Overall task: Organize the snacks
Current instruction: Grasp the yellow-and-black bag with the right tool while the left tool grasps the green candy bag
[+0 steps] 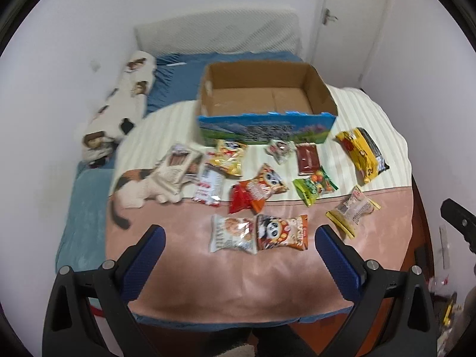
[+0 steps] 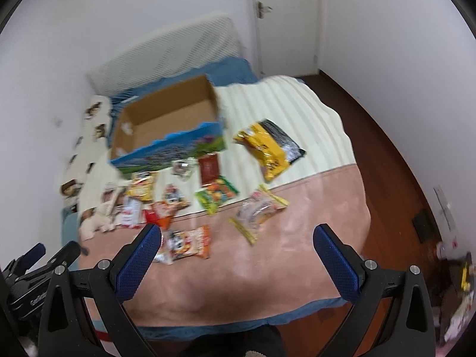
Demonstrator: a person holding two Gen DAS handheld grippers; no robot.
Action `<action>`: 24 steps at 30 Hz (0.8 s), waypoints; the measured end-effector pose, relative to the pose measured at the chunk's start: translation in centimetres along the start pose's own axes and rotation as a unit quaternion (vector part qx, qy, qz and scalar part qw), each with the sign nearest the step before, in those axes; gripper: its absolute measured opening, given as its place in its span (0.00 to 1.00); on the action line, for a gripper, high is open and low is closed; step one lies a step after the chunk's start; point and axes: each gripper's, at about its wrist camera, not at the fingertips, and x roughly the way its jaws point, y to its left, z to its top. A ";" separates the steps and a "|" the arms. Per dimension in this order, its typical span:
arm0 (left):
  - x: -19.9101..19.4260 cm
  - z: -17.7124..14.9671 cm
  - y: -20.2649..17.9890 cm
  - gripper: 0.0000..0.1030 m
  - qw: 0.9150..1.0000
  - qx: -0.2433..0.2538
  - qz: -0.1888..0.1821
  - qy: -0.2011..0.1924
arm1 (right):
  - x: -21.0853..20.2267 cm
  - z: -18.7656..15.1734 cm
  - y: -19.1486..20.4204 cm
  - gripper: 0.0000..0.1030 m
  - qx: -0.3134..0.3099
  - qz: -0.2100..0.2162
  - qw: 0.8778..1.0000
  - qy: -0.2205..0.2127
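Nothing is gathered yet: this looks like the very start, both tools hovering above the near edge of the bed [image 1: 267, 279] before a first pick. The left gripper [image 1: 239, 239] has its blue-padded jaws spread wide with nothing between them; the right gripper [image 2: 236, 238] is likewise wide apart and empty.

The snacks lie loose on the blanket between the grippers and the box. In the left wrist view, closest at 6 o'clock of the spread, sit a white cracker packet [image 1: 232, 233] and an orange panda packet [image 1: 282, 232], touching side by side. Further in are a red and orange pair [image 1: 255, 189] overlapping each other, a green candy bag [image 1: 315, 185], a dark red flat pack [image 1: 308, 157], and at 3 o'clock a clear wrapped pastry [image 1: 352, 209]. A large yellow bag [image 1: 361, 153] lies at 2 o'clock, apart from the rest.

The cardboard box [image 1: 264, 126] stands at 12 o'clock, open-topped, its bare floor showing; it appears empty.

The next move probably calls for lowering one gripper onto a near packet, pinching a crinkly edge, and carrying it over the box's front wall.
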 end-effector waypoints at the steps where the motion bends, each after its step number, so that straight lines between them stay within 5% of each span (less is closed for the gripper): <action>1: 0.9 0.4 -0.4 1.00 1.000 0.006 -0.002 0.004 | 1.3 0.6 -0.4 1.00 0.002 -0.009 1.000 0.008; 14: 14.2 5.2 -8.9 1.00 0.995 0.061 0.012 0.071 | 20.3 11.7 -4.7 1.00 -0.069 -0.028 0.989 0.126; 24: 25.4 6.4 -16.7 1.00 0.969 0.188 -0.023 0.156 | 34.2 16.3 -4.2 1.00 -0.174 -0.003 0.965 0.198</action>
